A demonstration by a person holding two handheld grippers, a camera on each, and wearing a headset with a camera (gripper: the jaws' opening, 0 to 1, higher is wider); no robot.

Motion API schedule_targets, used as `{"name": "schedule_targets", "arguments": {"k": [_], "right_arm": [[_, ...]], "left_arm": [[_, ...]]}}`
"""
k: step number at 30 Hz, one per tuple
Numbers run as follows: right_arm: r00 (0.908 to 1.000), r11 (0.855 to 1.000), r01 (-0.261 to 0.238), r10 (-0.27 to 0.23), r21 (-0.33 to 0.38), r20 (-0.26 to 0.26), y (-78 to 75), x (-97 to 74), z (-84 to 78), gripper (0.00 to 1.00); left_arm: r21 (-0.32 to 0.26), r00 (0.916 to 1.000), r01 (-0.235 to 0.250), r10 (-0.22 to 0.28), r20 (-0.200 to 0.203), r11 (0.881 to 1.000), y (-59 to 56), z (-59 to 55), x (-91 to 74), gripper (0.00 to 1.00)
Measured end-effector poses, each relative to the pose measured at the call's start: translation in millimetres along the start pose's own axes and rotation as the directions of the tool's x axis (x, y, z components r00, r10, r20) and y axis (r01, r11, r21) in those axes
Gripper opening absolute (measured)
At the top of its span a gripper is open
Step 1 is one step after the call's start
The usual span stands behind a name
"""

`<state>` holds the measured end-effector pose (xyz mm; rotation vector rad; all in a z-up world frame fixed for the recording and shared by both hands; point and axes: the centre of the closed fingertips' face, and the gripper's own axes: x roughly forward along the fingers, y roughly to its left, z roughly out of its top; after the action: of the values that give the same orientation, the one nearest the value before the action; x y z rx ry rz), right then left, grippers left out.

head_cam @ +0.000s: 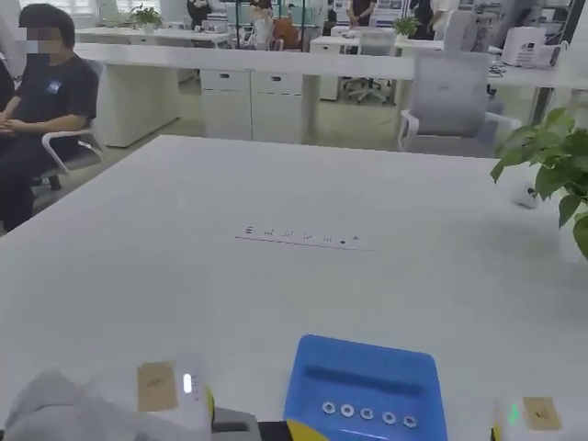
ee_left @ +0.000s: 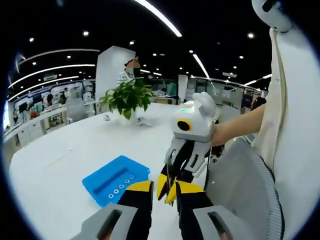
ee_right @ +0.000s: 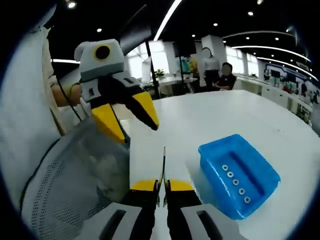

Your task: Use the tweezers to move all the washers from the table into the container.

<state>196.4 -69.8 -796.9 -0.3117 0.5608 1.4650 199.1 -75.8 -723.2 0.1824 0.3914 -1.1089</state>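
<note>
Right tongs [ee_right: 161, 185] pinch tweezers [ee_right: 164, 162]; container [ee_right: 220, 144] holds five washers [ee_right: 236, 182].

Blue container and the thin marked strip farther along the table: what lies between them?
In the head view that stretch is bare: nothing but white table lies between the blue container and the thin marked strip.

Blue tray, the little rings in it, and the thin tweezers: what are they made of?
Blue rectangular tray: likely moulded plastic, uniform colour, rounded rim, soft sheen. Five small ring washers: probably metal, pale and silvery, too small to confirm. Thin dark tweezers in the right tool: seemingly metal, slim and straight.
</note>
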Motion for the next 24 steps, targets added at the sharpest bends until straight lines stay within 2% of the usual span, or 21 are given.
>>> {"name": "schedule_targets", "arguments": {"k": [3, 4, 5, 9, 11, 13, 15, 17, 20, 21, 23, 24], "right_arm": [[0.9971, 0.996, -0.023, 0.017, -0.086, -0.075, 6.5, 0.2, -7.3, 0.03], [0.9934, 0.991, -0.039, 0.024, -0.130, -0.112, 9.1, 0.2, -11.2, 0.03], [0.9917, 0.988, -0.049, 0.031, -0.147, -0.125, 11.7, 0.9, -11.8, 0.03], [0.9896, 0.981, -0.079, 0.056, -0.178, -0.132, 18.4, 3.7, -9.2, 0.03], [0.9874, 0.977, -0.078, 0.048, -0.200, -0.151, 16.7, 4.0, -10.2, 0.03], [0.9845, 0.971, -0.081, 0.044, -0.223, -0.170, 16.2, 4.1, -11.0, 0.03], [0.9823, 0.967, -0.086, 0.042, -0.241, -0.182, 16.3, 4.1, -11.5, 0.03], [0.9778, 0.956, -0.094, 0.037, -0.277, -0.206, 16.4, 3.4, -12.3, 0.03], [0.9736, 0.950, -0.103, 0.036, -0.294, -0.225, 17.2, 3.6, -14.6, 0.03], [0.9730, 0.949, -0.102, 0.033, -0.298, -0.229, 17.0, 3.6, -15.4, 0.03], [0.9717, 0.948, -0.104, 0.033, -0.301, -0.234, 17.5, 3.1, -16.6, 0.03], [0.9707, 0.947, -0.107, 0.033, -0.302, -0.238, 17.5, 3.1, -18.3, 0.03]], "left_arm": [[0.016, 0.9991, 0.040, -0.040, -0.014, 0.999, -2.3, 3.4, 3.0, 0.13], [0.020, 0.9976, 0.064, -0.064, -0.025, 0.998, -4.7, 4.2, 4.2, 0.13], [0.029, 0.9960, 0.082, -0.081, -0.036, 0.996, -6.6, 3.9, 4.9, 0.13], [0.079, 0.9850, 0.151, -0.143, -0.096, 0.985, -16.7, 0.5, 8.2, 0.13], [0.094, 0.9782, 0.175, -0.163, -0.129, 0.980, -21.2, -2.2, 8.4, 0.13], [0.099, 0.9744, 0.187, -0.171, -0.145, 0.977, -24.6, -3.9, 9.4, 0.13], [0.090, 0.9705, 0.198, -0.183, -0.157, 0.976, -26.9, -5.7, 10.3, 0.13], [0.079, 0.9700, 0.199, -0.185, -0.158, 0.977, -27.4, -5.7, 11.6, 0.13], [0.060, 0.9684, 0.209, -0.198, -0.151, 0.976, -29.4, -2.7, 14.1, 0.12], [0.070, 0.9665, 0.217, -0.204, -0.156, 0.974, -30.8, -2.7, 15.8, 0.11], [0.131, 0.9580, 0.238, -0.210, -0.196, 0.962, -31.9, -7.5, 17.0, 0.08], [0.166, 0.9586, 0.235, -0.200, -0.203, 0.958, -31.9, -8.5, 18.4, 0.06]]}}
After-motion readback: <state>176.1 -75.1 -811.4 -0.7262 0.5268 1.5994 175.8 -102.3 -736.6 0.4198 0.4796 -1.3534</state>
